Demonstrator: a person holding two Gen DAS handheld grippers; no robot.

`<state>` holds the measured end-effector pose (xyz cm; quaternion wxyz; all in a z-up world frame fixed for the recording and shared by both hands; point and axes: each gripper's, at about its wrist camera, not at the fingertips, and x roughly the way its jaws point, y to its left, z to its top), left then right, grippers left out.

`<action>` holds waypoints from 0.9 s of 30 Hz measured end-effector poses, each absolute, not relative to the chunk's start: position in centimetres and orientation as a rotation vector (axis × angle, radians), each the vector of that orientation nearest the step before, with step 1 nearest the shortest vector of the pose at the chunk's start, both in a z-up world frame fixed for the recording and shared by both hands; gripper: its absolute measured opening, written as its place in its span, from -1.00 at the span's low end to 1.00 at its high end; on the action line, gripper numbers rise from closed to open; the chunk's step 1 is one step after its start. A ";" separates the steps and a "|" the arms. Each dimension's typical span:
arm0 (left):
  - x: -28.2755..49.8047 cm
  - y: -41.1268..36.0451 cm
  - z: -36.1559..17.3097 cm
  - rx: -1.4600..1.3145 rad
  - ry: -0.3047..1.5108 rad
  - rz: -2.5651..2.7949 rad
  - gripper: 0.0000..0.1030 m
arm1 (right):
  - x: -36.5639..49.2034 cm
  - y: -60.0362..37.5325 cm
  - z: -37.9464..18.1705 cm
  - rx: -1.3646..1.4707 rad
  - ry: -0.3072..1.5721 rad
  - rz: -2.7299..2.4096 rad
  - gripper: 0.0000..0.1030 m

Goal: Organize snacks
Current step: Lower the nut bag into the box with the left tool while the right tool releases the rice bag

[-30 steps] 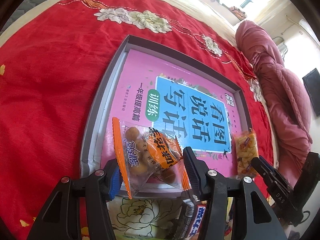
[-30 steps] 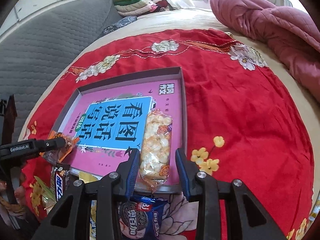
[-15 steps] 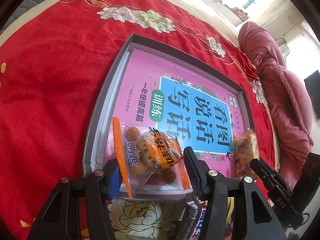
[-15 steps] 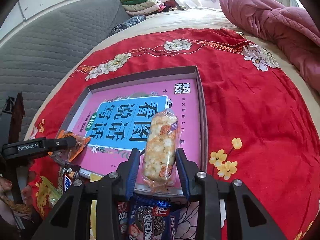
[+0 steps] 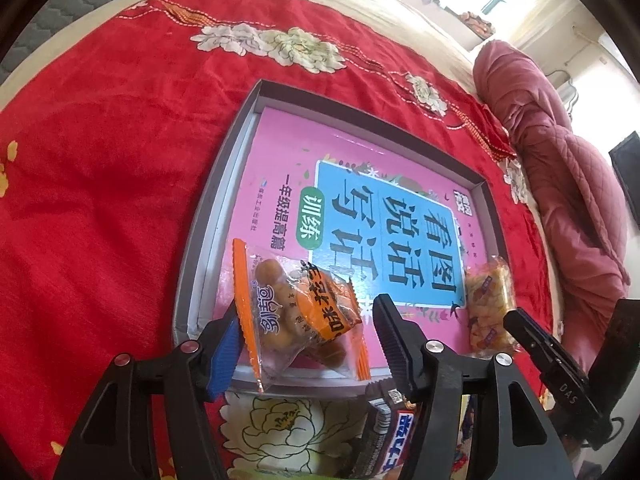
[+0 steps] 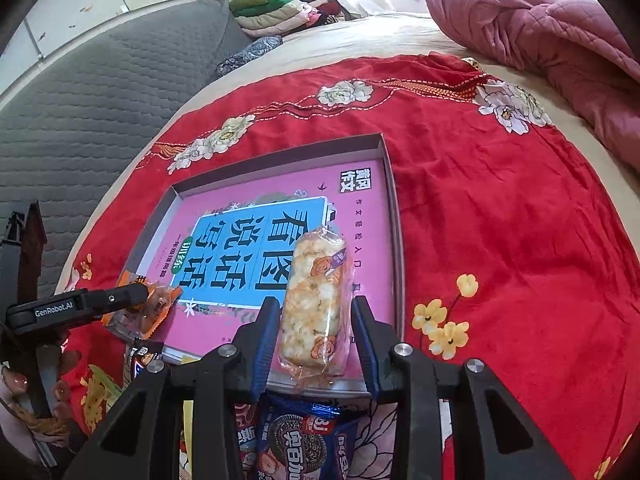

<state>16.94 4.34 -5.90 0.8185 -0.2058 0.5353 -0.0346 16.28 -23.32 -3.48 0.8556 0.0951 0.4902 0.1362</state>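
The nut packet (image 5: 294, 314) lies at the tray's (image 5: 208, 216) near corner on the pink book (image 5: 280, 168); the left gripper (image 5: 306, 340) is opening, its right pad now clear, so that snack looks delivered; the rice bar (image 6: 316, 304) remains clenched in the right gripper (image 6: 316, 340) above the tray's right edge, apparently next to go down.

A home bedroom: bed (image 6: 500, 208) with quilt (image 6: 540, 28), folded clothes (image 6: 280, 12).

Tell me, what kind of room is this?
Probably a bedroom. The snacks sit in a shallow box on a bed covered by a red flowered blanket, with a pink quilt bunched behind and folded clothes stacked by the window.
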 end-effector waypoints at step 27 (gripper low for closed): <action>15.0 4.8 -1.9 -0.423 1.077 -0.074 0.35 | 15.7 -23.3 -1.6 0.201 0.962 0.307 -0.28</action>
